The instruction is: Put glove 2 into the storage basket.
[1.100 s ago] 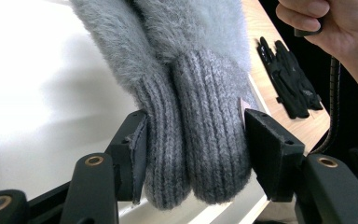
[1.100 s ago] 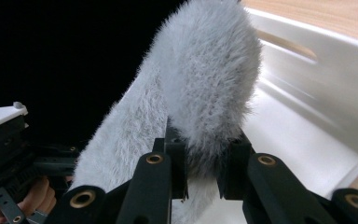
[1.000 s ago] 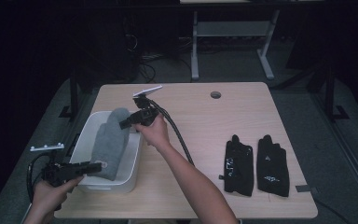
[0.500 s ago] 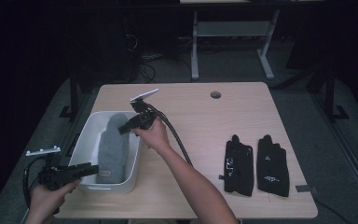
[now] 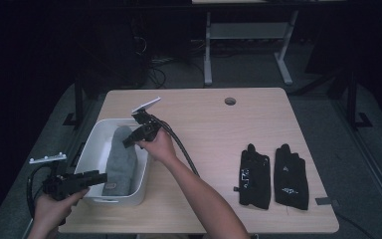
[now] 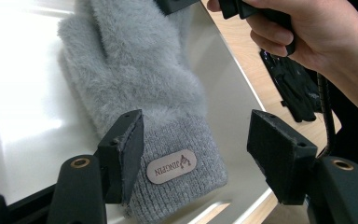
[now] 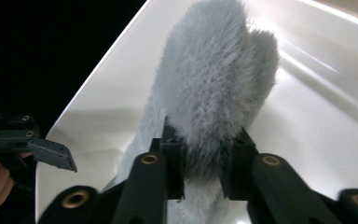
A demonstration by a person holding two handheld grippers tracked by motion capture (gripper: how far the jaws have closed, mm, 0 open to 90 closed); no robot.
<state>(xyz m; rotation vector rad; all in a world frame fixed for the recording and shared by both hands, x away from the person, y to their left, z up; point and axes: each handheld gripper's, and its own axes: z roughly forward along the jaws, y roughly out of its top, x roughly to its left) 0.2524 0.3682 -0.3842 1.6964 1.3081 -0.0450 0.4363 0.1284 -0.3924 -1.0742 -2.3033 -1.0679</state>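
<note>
1. The desk [image 5: 214, 124] has a pale wooden top with rounded corners, seen in the high view against a dark floor.
2. A small round hole [image 5: 230, 101] sits near the desk's far edge, right of the middle.
3. A white bin [image 5: 93, 149] stands on the left part of the desk, close to its left edge.
4. Two black gloves [image 5: 272, 176] lie flat on the right part, side by side and just apart, fingers pointing toward the far edge, well apart from the bin.
5. A small dark tab [image 5: 323, 201] lies near the right front corner, just beside the right-hand glove.
</note>
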